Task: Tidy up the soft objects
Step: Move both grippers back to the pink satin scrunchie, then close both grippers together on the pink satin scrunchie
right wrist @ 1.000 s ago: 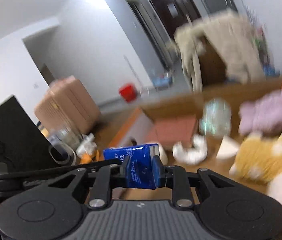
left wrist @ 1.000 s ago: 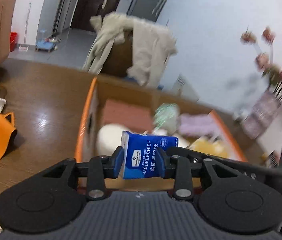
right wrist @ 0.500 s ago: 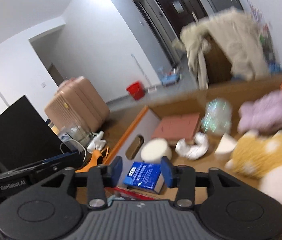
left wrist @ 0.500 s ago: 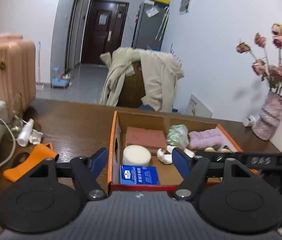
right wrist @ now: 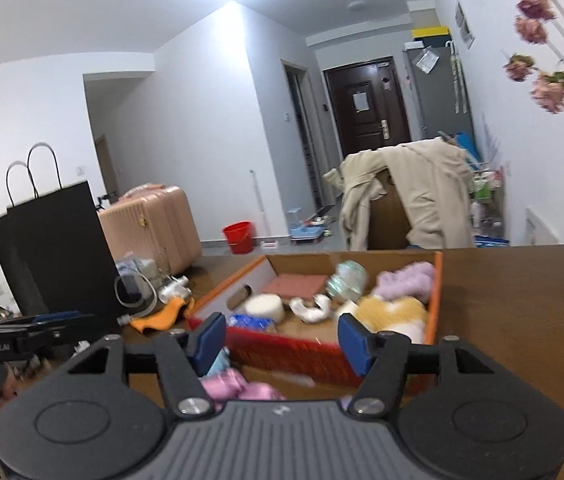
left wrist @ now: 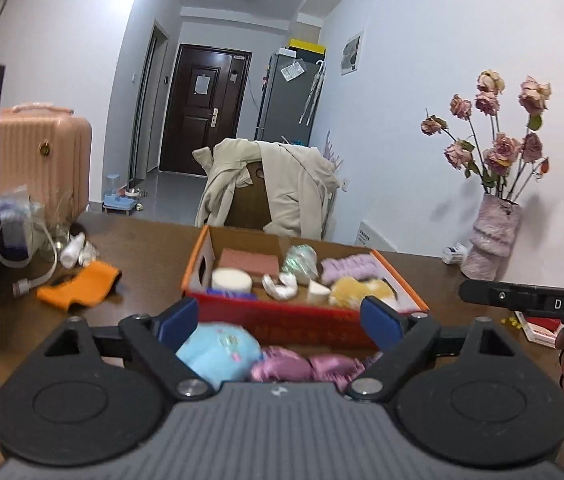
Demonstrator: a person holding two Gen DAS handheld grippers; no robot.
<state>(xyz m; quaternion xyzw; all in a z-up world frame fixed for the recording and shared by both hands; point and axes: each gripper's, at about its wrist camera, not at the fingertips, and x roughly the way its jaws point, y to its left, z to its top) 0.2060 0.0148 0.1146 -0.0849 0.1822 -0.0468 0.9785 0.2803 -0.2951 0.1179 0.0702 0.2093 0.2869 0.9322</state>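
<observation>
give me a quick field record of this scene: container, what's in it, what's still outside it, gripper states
container: open cardboard box with orange rim and red front wall, on the brown table
in box: blue tissue pack at front left corner, white round pad, pink block, lilac fluffy item, yellow plush
outside box: light blue plush and shiny pink fabric, in front of the box; orange cloth to its left
left gripper: open, nothing between the pads, jaws just opened wider
right gripper: open, empty, jaws just opened wider
</observation>
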